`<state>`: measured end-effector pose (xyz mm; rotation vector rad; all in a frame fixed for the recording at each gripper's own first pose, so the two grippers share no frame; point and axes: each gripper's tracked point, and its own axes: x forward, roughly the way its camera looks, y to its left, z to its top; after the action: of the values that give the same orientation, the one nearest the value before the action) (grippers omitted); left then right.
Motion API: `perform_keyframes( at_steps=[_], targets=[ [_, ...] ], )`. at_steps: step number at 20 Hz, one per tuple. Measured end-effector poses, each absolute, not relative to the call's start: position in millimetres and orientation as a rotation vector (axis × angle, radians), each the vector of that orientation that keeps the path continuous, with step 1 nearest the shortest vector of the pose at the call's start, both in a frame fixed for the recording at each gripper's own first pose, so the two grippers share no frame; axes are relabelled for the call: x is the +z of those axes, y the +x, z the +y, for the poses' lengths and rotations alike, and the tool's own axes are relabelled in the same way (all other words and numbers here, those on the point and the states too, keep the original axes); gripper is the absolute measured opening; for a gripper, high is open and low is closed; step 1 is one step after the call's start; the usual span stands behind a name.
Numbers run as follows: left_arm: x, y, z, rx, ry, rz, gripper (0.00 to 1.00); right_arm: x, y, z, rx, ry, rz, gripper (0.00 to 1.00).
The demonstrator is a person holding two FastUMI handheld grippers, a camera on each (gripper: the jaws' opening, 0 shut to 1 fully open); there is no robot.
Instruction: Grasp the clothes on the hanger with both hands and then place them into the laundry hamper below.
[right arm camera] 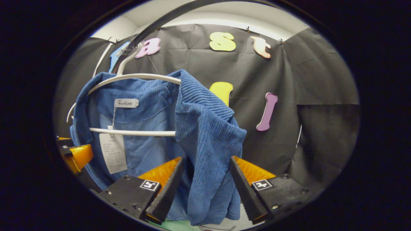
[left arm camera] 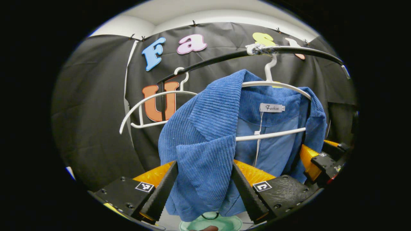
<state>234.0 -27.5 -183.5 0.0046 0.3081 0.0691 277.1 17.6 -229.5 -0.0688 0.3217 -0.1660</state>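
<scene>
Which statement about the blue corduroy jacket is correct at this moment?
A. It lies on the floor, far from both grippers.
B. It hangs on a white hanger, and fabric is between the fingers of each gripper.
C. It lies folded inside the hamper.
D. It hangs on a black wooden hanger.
B: the blue jacket hangs on the white hanger, with a front panel between the fingers of the left gripper and of the right gripper.

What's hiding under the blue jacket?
Below the blue corduroy jacket, the left gripper view shows part of a pale green rounded thing, maybe the hamper. The jacket and jaws cover the rest, so its inside cannot be seen.
</scene>
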Motion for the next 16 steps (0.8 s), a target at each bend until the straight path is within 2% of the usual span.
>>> perform_keyframes(
  at_steps=[2, 3, 4, 5, 6, 7, 8, 9, 10, 11, 13, 14, 16],
  targets=[
    [-188.9, 238.0, -32.4, 0.055, 0.007, 0.324, 0.95, -229.8, 276.0, 12.9, -0.182, -0.092, 0.315, 0.78],
    [-191.5, 238.4, -36.2, 0.042, 0.005, 0.336, 0.89, -227.9, 274.7, 9.1, -0.191, -0.100, 0.310, 0.67],
    [-196.8, 239.1, -38.8, 0.027, 0.000, 0.351, 0.82, -226.2, 274.2, 6.1, -0.198, -0.106, 0.308, 0.61],
    [-199.3, 239.2, -40.0, 0.022, -0.001, 0.362, 0.73, -224.4, 274.4, 1.1, -0.206, -0.109, 0.305, 0.47],
    [-202.2, 238.9, -37.9, 0.023, -0.003, 0.369, 0.65, -221.0, 274.2, -3.2, -0.216, -0.116, 0.301, 0.41],
    [-200.8, 238.6, -39.5, 0.017, -0.007, 0.371, 0.49, -220.0, 272.0, -7.8, -0.227, -0.123, 0.295, 0.31],
    [-200.1, 238.4, -38.7, 0.018, -0.009, 0.372, 0.52, -217.0, 271.8, -9.7, -0.232, -0.129, 0.289, 0.27],
    [-197.5, 238.3, -35.3, 0.031, -0.009, 0.366, 0.35, -216.1, 268.2, -9.9, -0.230, -0.132, 0.286, 0.21],
    [-198.5, 238.4, -34.5, 0.029, -0.016, 0.371, 0.19, -215.1, 266.6, -9.4, -0.226, -0.135, 0.286, 0.19],
    [-198.9, 238.3, -39.1, 0.006, -0.029, 0.374, 0.08, -214.3, 265.3, -11.0, -0.225, -0.142, 0.281, 0.17],
    [-193.4, 238.7, -39.6, -0.009, -0.028, 0.367, 0.11, -209.5, 260.8, -14.9, -0.234, -0.160, 0.266, 0.13],
    [-192.6, 235.0, -38.6, -0.031, -0.021, 0.358, 0.00, -204.2, 259.2, -17.3, -0.242, -0.167, 0.255, 0.12],
    [-187.1, 230.4, -41.0, -0.062, -0.025, 0.353, 0.03, -196.1, 257.4, -21.6, -0.254, -0.185, 0.237, 0.09]
  ],
)
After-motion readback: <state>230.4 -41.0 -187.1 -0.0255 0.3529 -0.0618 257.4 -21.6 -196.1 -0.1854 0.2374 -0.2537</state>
